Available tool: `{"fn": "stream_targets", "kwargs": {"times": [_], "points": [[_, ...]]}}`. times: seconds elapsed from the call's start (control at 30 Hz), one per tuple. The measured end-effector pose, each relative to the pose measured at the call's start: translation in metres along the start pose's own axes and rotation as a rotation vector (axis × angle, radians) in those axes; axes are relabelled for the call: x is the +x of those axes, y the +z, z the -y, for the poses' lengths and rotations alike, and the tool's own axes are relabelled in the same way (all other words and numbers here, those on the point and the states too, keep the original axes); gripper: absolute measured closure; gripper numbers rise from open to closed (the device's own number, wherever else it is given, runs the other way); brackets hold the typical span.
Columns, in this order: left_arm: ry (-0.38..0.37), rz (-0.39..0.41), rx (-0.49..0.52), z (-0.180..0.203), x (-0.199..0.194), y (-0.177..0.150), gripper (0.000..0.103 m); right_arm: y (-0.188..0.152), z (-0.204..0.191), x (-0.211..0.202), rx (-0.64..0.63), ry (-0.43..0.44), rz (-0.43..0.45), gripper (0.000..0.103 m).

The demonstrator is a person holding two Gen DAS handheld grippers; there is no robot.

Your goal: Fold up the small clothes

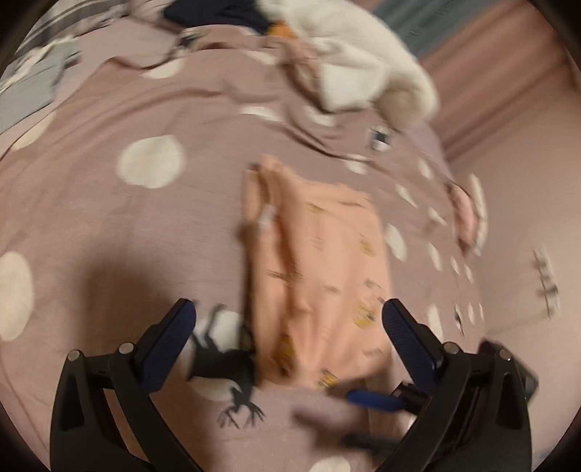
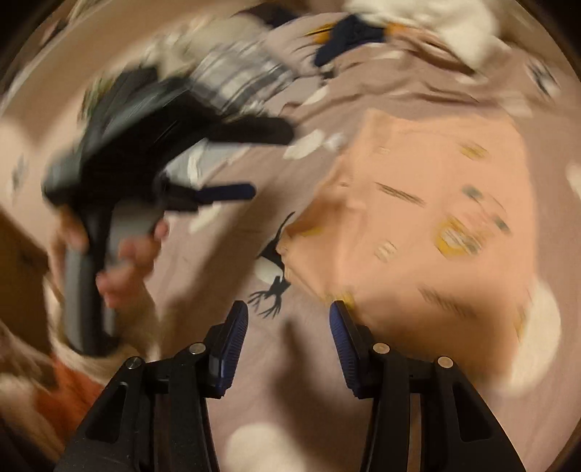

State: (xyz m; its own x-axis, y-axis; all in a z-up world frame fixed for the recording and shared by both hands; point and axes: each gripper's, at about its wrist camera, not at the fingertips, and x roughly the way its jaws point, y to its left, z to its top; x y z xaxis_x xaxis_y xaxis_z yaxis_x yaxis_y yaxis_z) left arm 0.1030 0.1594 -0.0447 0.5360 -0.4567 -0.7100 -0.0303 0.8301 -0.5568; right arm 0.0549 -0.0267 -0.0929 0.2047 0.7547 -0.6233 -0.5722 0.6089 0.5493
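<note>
Clothes of a small size are the job, and one of them, a peach garment [image 1: 319, 272] printed with little yellow and dark marks, lies flat on the bed. It rests on a mauve bedspread [image 1: 109, 218] with big white dots and a black deer figure [image 1: 232, 363], which peeks out just beside the garment's lower left edge. The spread is the largest thing in both views and fills nearly all of each. In the left wrist view the garment looks folded into a long narrow shape running away from the camera, with a thicker fold down its left side.

At the far side of the bed sits a heap of other laundry: a white fluffy piece [image 1: 363, 61], something dark navy [image 1: 225, 14], and striped cloth [image 2: 239, 80]. All of it is blurred, so I cannot tell what each piece is.

Left gripper [image 1: 288, 321] hangs over the near end of the peach garment with its jaws wide apart and nothing between the pads. The right wrist view shows it from the side, held by a hand [image 2: 127, 261], blurred.

Right gripper [image 2: 288, 316] has its jaws partly apart, with only bedspread seen between them. Its right finger sits just beside the garment's near edge; contact I cannot tell.
</note>
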Motion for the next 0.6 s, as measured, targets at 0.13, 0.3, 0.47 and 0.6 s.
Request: {"fn": "stream_targets", "kwargs": {"times": [0.13, 0.3, 0.47, 0.6], "points": [[0.135, -0.062, -0.003, -0.006, 0.024, -0.011, 0.002, -0.028, 0.031, -0.04, 0.122, -0.088, 0.083, 0.055], [-0.11, -0.042, -0.096, -0.02, 0.024, -0.023, 0.009, -0.059, 0.065, -0.065, 0.254, -0.15, 0.102, 0.055], [-0.212, 0.061, -0.005, 0.005, -0.003, -0.024, 0.008, -0.073, 0.09, -0.078, 0.336, -0.08, 0.18, 0.055], [-0.225, 0.051, 0.088, 0.027, 0.002, -0.027, 0.007, -0.068, 0.09, -0.077, 0.316, -0.072, 0.177, 0.055]]}}
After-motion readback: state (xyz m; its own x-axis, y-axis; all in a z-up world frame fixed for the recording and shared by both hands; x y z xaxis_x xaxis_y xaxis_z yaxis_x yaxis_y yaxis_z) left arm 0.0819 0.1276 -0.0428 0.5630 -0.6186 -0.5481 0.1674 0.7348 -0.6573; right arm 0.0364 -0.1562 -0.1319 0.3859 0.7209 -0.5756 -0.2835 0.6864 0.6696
